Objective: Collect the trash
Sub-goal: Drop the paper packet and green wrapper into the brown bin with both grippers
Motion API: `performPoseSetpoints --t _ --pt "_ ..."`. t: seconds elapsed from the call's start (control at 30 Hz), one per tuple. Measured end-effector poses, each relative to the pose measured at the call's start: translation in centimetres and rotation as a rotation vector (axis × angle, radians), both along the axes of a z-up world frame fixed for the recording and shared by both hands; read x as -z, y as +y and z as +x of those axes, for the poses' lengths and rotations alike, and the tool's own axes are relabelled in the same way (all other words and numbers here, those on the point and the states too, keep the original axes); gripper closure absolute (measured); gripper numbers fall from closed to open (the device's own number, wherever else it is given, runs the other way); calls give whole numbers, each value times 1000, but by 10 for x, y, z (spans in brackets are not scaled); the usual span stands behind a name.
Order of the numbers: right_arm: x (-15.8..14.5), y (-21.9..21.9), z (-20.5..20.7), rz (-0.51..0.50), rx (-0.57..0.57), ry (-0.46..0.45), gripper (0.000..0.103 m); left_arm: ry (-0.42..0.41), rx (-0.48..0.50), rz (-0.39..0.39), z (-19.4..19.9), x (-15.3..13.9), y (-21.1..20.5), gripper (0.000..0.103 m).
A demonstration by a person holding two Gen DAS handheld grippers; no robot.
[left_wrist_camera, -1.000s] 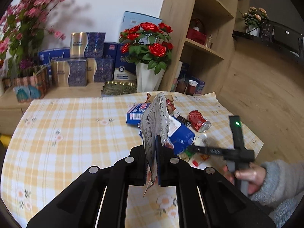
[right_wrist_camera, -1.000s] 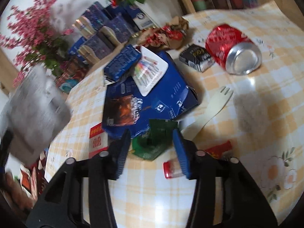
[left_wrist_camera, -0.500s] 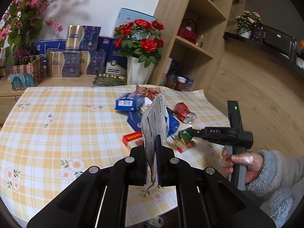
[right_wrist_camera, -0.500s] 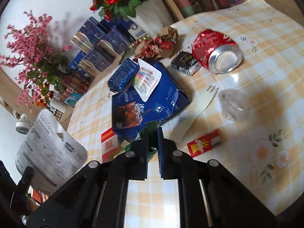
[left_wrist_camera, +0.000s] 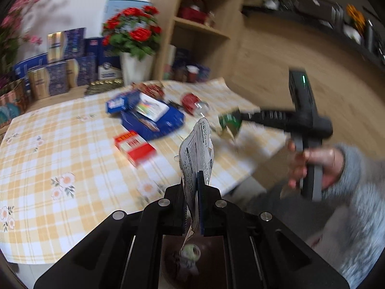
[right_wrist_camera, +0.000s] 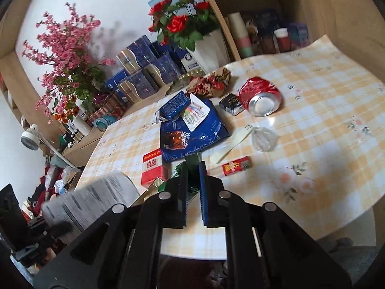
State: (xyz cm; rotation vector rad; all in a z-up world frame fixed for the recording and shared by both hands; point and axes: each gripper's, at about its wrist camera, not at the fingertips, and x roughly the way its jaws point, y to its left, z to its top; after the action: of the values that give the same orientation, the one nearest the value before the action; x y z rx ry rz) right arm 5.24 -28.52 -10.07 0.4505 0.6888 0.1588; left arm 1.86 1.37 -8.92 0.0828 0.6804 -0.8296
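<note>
My left gripper (left_wrist_camera: 195, 185) is shut on a white printed wrapper (left_wrist_camera: 197, 154) that stands up between its pads, held past the table's near edge. Below it lies a dark bin opening (left_wrist_camera: 192, 255) with some trash inside. My right gripper (right_wrist_camera: 192, 166) is shut on a crumpled green wrapper (right_wrist_camera: 191, 160), lifted off the checked tablecloth (right_wrist_camera: 324, 110). In the left wrist view the right gripper (left_wrist_camera: 237, 118) hangs at the right, a hand (left_wrist_camera: 312, 166) holding it. The white wrapper (right_wrist_camera: 91, 200) shows blurred at the lower left of the right wrist view.
On the table lie a crushed red can (right_wrist_camera: 259, 94), a blue bag (right_wrist_camera: 192, 130), a small blue box (right_wrist_camera: 175, 103), a red-and-white box (right_wrist_camera: 152, 168), a wooden fork (right_wrist_camera: 231, 142), clear plastic (right_wrist_camera: 263, 138) and a small red pack (right_wrist_camera: 237, 166). A rose vase (right_wrist_camera: 209, 45) and shelves stand behind.
The right gripper closed on the green wrapper and lifted it off the table. Both grippers drew back toward the near edge, the left one carrying the white wrapper over the bin.
</note>
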Motion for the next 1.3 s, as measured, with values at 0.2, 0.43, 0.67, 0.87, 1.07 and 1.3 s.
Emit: performPoseSetpoints --t 0.2,0.43,0.67,0.87,1.07,1.3 --pt "1 -11 -28 -4 33 -5 91 32 179 185 -34 33 -24 96" --pt "10 -15 -46 -14 56 14 91 120 243 377 -38 83 -46 95" --pt "16 -12 -53 -30 53 27 91 255 225 490 -20 136 -68 95" --pt "21 -11 -58 -36 48 35 91 242 168 457 -10 143 -72 59" --pt "34 1 -66 -63 7 39 91 112 -1 278 -9 100 -44 21" --pt "65 35 -73 -99 -96 86 91 40 -320 0 -18 66 3 7"
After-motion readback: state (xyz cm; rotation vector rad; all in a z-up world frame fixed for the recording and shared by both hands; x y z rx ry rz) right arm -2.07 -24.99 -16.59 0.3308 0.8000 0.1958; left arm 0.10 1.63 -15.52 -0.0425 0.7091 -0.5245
